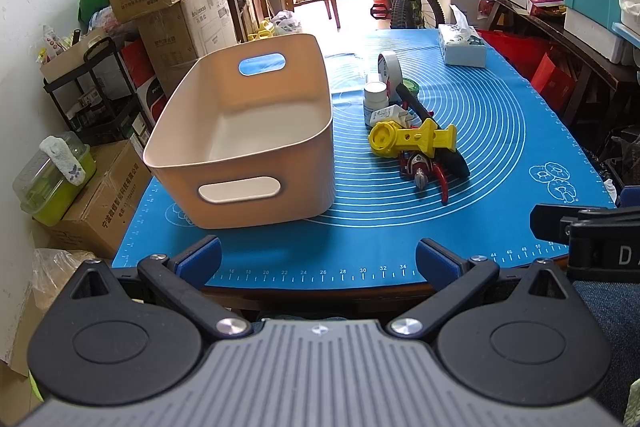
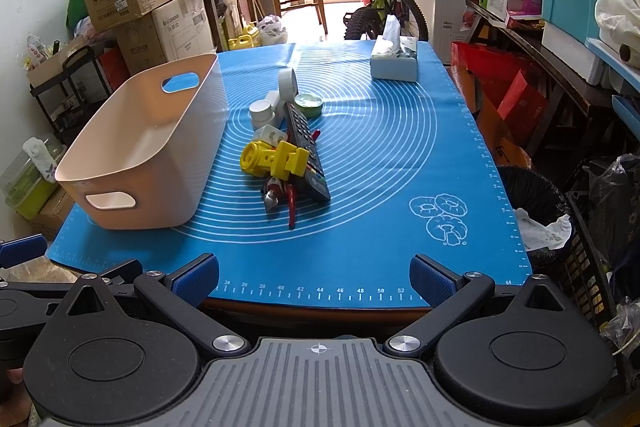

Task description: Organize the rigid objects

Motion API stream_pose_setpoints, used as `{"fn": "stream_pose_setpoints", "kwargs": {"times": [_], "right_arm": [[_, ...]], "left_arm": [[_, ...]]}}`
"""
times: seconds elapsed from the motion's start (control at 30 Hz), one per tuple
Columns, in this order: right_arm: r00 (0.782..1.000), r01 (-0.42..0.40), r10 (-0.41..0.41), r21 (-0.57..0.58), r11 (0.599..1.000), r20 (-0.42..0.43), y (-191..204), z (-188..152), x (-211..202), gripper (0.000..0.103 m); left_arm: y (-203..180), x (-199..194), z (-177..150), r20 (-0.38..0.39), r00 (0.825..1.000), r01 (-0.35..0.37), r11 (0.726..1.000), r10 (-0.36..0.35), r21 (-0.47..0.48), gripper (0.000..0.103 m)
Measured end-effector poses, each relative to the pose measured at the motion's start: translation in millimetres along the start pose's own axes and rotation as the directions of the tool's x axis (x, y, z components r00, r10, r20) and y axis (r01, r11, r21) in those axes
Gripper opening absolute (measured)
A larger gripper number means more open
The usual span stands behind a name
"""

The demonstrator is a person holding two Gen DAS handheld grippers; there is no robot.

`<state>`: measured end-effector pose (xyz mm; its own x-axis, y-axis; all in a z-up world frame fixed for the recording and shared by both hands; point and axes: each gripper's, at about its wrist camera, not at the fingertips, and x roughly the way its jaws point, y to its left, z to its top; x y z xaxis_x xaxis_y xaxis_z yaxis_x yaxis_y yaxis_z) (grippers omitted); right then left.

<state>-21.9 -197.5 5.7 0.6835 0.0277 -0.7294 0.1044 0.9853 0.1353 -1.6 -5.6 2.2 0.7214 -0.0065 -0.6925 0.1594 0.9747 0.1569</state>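
1. Your beige storage bin (image 2: 140, 147) stands empty on the left of the blue baking mat (image 2: 400, 187). Judged from here it is light, stiff plastic; leave it where it is and bring the items to it.
2. The black remote control (image 2: 306, 151) lies along the right side of the pile, just beside the bin. It looks rigid and smooth, so pinch it across its narrow width near the middle.
3. The yellow plastic toy part (image 2: 274, 159) rests on top of the heap. It appears hard and light; grip the blocky end, not the round knob.
4. The red-handled pliers (image 2: 292, 203) sit nearest you, probably the heaviest piece. Take the handles together.
5. The white tape roll (image 2: 289, 83) stands on edge and may roll away; the white pill bottle (image 2: 262, 113) and green tin (image 2: 309, 105) are smooth and may slip.
6. A small white piece under the yellow part is mostly hidden; you cannot tell what it is.
7. Your left gripper (image 1: 318, 261) and right gripper (image 2: 314, 277) both hover at the near table edge, jaws spread wide, holding nothing.
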Motion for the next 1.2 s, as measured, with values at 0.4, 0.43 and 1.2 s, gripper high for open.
{"fn": "stream_pose_setpoints", "kwargs": {"times": [0.4,0.43,1.2], "right_arm": [[1.000,-0.004,0.004,0.006,1.000,0.004,0.2,-0.8,2.8,0.100],[1.000,-0.004,0.004,0.007,1.000,0.002,-0.1,-0.5,2.0,0.100],[0.996,0.006,-0.008,0.019,1.000,0.094,-1.7,59.5,1.1,0.100]], "left_arm": [[1.2,1.3,0.9,-0.010,1.000,0.006,1.000,-0.006,-0.010,0.102],[1.9,1.3,0.8,-0.010,1.000,0.005,1.000,-0.005,-0.012,0.102],[78.3,2.3,71.8,0.060,0.996,-0.059,0.989,0.068,-0.139,0.102]]}}
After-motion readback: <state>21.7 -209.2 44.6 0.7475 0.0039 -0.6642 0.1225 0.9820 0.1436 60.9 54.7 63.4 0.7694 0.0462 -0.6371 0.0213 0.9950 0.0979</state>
